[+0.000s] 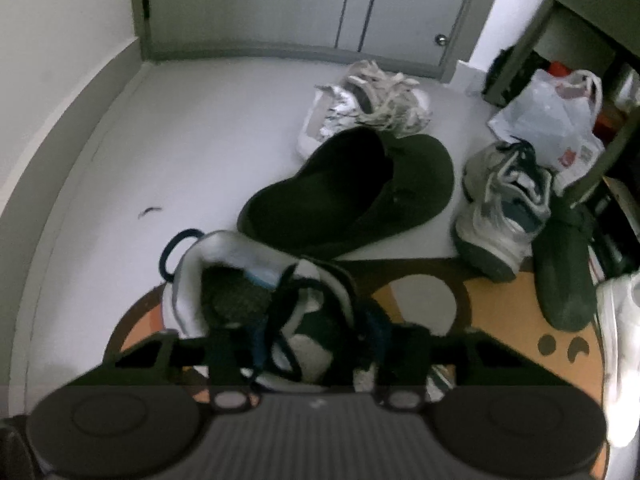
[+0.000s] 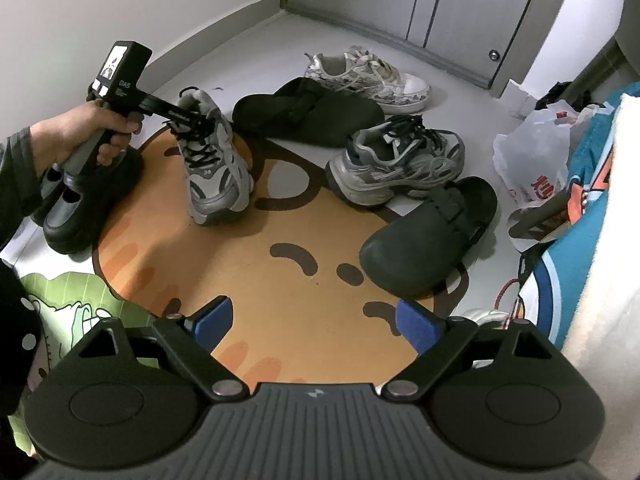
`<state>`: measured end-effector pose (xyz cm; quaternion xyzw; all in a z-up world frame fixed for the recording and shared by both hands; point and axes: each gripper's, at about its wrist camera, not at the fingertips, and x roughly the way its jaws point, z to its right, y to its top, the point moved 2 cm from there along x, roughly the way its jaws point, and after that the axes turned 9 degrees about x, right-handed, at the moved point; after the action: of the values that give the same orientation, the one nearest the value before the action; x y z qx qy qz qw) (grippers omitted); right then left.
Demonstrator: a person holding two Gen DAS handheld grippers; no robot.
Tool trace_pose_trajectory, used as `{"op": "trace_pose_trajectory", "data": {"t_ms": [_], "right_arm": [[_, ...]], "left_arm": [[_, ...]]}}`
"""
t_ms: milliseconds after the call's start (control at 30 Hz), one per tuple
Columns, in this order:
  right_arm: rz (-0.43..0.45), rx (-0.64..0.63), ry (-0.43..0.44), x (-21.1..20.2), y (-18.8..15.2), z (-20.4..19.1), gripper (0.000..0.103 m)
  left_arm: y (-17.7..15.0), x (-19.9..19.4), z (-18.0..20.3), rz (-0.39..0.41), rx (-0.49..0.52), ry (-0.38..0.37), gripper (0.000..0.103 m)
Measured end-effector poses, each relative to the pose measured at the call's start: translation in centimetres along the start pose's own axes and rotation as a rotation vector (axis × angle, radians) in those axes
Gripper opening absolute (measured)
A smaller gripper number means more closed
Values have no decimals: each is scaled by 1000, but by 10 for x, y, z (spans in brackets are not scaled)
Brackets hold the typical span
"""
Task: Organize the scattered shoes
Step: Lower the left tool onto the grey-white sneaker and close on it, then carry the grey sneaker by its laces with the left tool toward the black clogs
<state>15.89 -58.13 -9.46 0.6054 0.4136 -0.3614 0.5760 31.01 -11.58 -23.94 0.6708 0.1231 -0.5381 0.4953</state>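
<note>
A grey sneaker (image 2: 214,156) with black laces stands upright on the orange mat (image 2: 280,300), toe toward the camera. Its match (image 2: 400,160) lies near it at the mat's far edge, toe pointing left. One dark clog (image 2: 428,236) rests on the mat's right side; the other (image 2: 308,112) lies on the floor behind. A white patterned sneaker (image 2: 372,76) sits farthest back. Black chunky shoes (image 2: 80,200) stand at the mat's left edge.

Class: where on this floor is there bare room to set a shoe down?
Free: the mat centre, between the grey sneaker and dark clog; also the floor by the wall. Crowded: the shoes near the bag.
</note>
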Motion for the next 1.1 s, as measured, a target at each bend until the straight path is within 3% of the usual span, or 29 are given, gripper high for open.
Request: {"op": "trace_pose_trajectory", "data": {"t_ms": [167, 233, 467, 700, 833, 933, 1100], "right_arm": [[4, 7, 4, -1, 1, 1, 92], [3, 9, 5, -2, 1, 1, 92], [2, 3, 9, -3, 0, -2, 92], [2, -1, 17, -4, 0, -5, 92], [1, -4, 21, -5, 0, -7, 92], [-3, -2, 24, -1, 0, -6, 92], [-29, -4, 30, 5, -4, -10, 92]], "left_arm": [[-3, -6, -2, 27, -57, -48, 24], [-4, -11, 1, 38, -62, -84, 23], [-11, -26, 15, 72, -34, -106, 21], [-20, -39, 27, 74, -4, -201, 19], [-24, -50, 30, 85, -4, -238, 11], [-26, -59, 29, 84, -2, -277, 10], [-32, -63, 27, 88, -10, -266, 10]]}}
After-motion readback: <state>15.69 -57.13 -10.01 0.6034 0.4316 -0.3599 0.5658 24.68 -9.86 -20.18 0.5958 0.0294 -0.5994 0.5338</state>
